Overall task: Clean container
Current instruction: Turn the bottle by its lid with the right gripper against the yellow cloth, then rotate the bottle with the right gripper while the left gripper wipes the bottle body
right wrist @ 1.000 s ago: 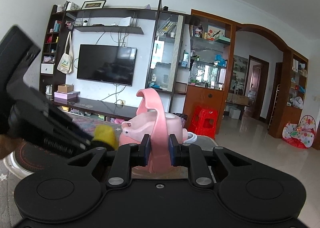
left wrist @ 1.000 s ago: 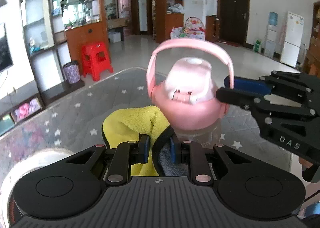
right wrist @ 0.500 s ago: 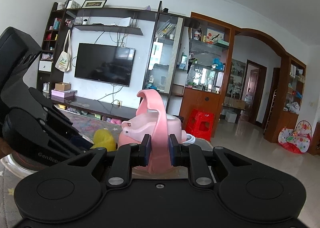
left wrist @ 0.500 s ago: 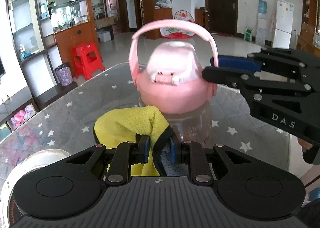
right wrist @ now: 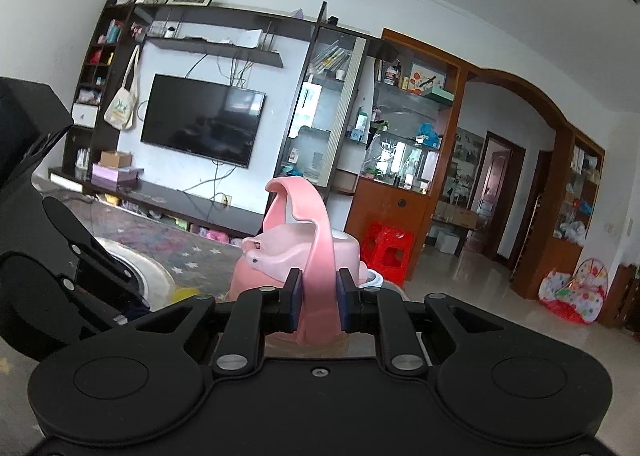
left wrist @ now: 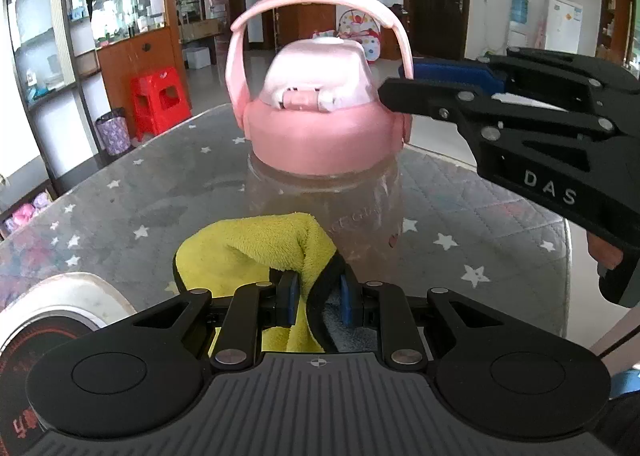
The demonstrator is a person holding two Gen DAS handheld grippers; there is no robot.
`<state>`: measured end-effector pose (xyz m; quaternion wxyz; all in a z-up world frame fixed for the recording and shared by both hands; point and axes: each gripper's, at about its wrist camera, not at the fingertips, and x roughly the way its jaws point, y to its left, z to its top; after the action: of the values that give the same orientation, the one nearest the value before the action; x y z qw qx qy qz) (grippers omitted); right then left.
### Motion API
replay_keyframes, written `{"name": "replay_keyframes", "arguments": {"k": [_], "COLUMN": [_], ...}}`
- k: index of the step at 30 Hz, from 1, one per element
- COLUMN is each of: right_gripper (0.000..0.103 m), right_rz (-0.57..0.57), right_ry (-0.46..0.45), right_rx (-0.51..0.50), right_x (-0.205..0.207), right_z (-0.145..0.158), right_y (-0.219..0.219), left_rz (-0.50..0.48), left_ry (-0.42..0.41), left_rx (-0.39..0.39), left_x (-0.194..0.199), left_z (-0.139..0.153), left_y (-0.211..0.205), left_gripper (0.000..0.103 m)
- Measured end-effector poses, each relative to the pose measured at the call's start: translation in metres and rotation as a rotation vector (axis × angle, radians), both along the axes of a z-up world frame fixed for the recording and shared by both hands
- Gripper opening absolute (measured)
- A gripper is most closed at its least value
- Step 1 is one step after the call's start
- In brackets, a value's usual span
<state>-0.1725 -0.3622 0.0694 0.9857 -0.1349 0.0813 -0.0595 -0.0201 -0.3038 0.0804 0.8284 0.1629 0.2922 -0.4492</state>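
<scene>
— Pink plastic first: the container (left wrist: 324, 159) has a pink lid (left wrist: 320, 131) with a flip cap and an arched pink handle (left wrist: 316, 5), above a clear body. Where does it stand?

— Upright on the surface (left wrist: 120, 195), a grey quilted cover with white stars under a glossy top. Seen from the left wrist, it is in the middle, just beyond the cloth.

— And the right gripper (right wrist: 319, 292)?

— Its fingers (right wrist: 294, 298) are pinching the lower part of the handle strap, one blue pad on each side of it. From the left wrist camera the same gripper (left wrist: 404, 81) comes in from the right and meets the handle where it joins the lid.

— What does the left gripper (left wrist: 316, 298) carry?

— A yellow cloth (left wrist: 248, 252), fluffy, with a dark edge. Its fingers (left wrist: 287, 296) are pressed together on a fold of it, and the rest bunches up ahead of them, close to the clear body of the container. Whether cloth and container touch I cannot tell.

— Anything else on the surface?

— A round white-rimmed appliance (left wrist: 60, 308) with a dark top and red markings, at the lower left. Off the surface, a red stool (left wrist: 158, 99) stands on the floor beside a wooden cabinet.
</scene>
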Motion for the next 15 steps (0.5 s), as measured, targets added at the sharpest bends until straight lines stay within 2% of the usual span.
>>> {"name": "replay_keyframes", "arguments": {"k": [11,15], "right_gripper": [0.019,0.019], "right_rz": [-0.014,-0.013], "right_ry": [-0.009,-0.012], "right_rx": [-0.015,-0.018], "right_x": [0.008,0.008], "right_z": [0.008,0.008], "right_y": [-0.011,-0.009], "left_rz": [-0.042,-0.033], "left_ry": [0.086,0.089], "left_rx": [0.003,-0.004], "left_x": [0.003,0.005], "left_z": [-0.028,-0.022], "left_y": [-0.019,-0.015], "left_gripper": [0.021,0.021]}}
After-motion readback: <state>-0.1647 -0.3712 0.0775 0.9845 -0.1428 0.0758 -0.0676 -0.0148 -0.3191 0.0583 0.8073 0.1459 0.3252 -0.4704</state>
